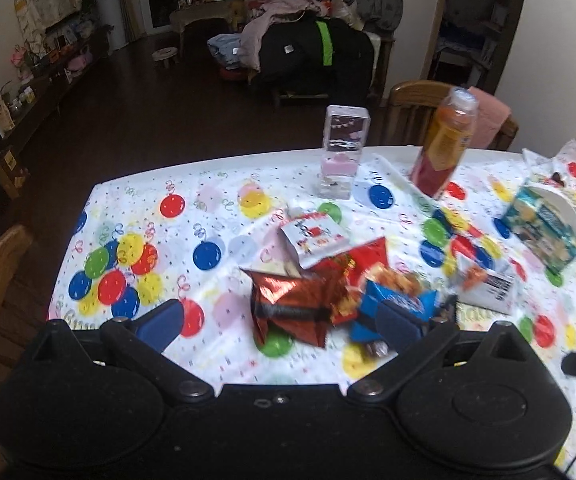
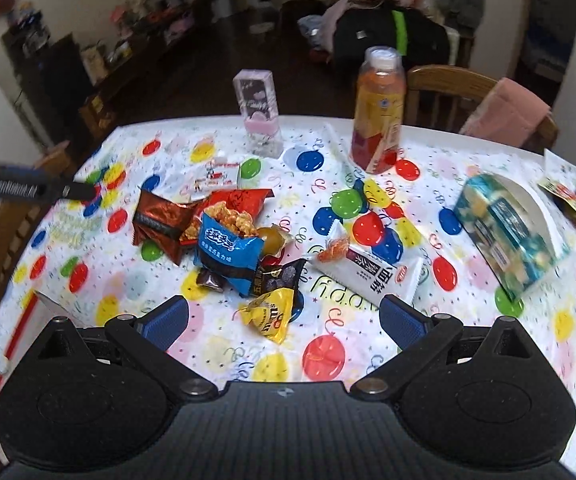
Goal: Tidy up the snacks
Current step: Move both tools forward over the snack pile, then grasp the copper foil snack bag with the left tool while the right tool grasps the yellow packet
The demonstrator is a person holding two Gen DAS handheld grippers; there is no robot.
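Both claws hover over the worktop (image 2: 427, 148) with jaws spread wide, gripping nothing: the left claw (image 1: 284, 318) above the foil-red snack bag (image 1: 288, 300), the right claw (image 2: 284, 316) above the yellow m&m's packet (image 2: 268, 316). The snack pile lies mid-worktop; the blue snack bag (image 2: 228, 256) covers smaller packets. Motion blur smears the teal box (image 2: 507, 236).

Snack pile (image 2: 224, 236) clogs the middle of the table (image 2: 136, 280). Bottle (image 2: 377, 112) and clear box (image 2: 258, 110) stand tall along the far edge, teal box (image 2: 507, 232) blocks the right. Near-left cloth is open.
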